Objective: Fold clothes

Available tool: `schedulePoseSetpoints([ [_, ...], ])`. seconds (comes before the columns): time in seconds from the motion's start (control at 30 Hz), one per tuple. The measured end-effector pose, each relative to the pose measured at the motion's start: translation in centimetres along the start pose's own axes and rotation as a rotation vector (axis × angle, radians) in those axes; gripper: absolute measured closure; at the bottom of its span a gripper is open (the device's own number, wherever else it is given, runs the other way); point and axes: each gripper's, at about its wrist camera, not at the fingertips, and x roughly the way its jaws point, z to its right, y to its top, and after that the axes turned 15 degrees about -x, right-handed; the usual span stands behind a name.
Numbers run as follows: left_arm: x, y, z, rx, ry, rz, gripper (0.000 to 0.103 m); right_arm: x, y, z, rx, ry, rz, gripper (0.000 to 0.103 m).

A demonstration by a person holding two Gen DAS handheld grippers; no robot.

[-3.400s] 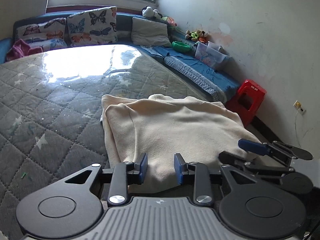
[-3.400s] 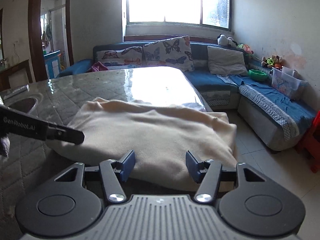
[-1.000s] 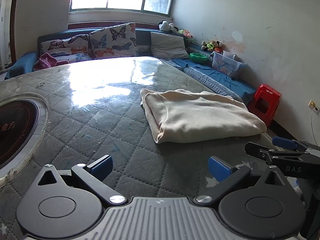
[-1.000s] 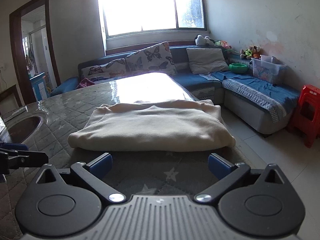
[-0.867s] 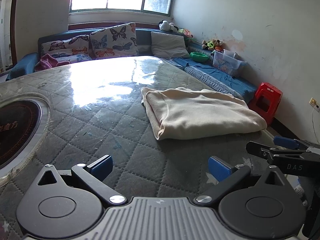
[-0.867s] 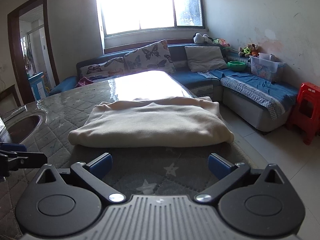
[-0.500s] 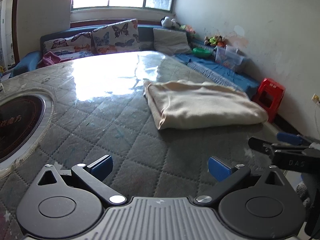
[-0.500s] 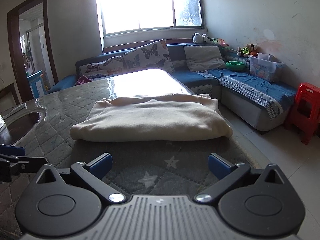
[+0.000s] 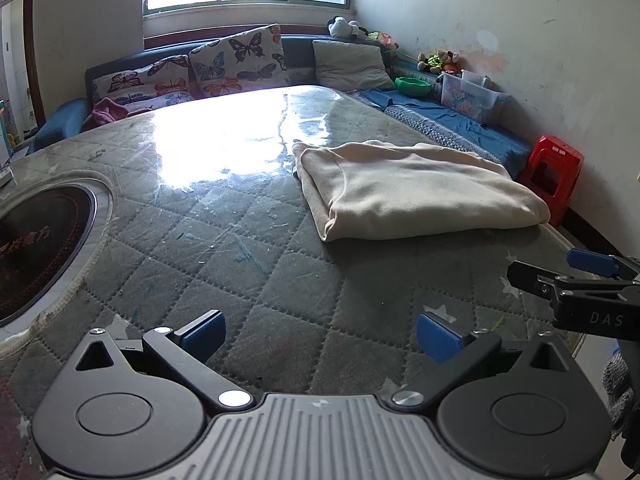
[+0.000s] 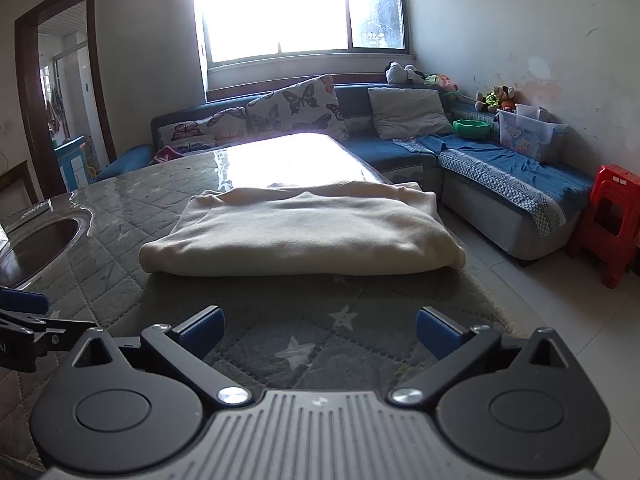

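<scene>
A cream garment [image 9: 416, 192] lies folded into a thick rectangle on the quilted grey table cover [image 9: 224, 248], near the table's right edge. It also shows in the right wrist view [image 10: 304, 232], straight ahead. My left gripper [image 9: 320, 336] is open and empty, held back over the table's near part, clear of the garment. My right gripper [image 10: 318, 332] is open and empty, also short of the garment. The right gripper's fingers [image 9: 560, 276] show at the right of the left wrist view.
A round inset hotplate [image 9: 36, 240] sits in the table at the left. A blue corner sofa [image 10: 500, 176] with butterfly cushions [image 9: 236, 60] runs behind and to the right. A red plastic stool [image 10: 612, 220] stands on the tiled floor beside the table.
Both grippers let go of the garment, opened wide and drew back from it. The garment has stayed folded in place.
</scene>
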Motion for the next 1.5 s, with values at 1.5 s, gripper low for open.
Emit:
schedulePoseSetpoints([
  [1.5, 1.4, 1.3, 0.1, -0.001, 0.029, -0.031, 0.000, 1.8, 1.0, -0.5, -0.024, 0.024, -0.019, 0.000],
])
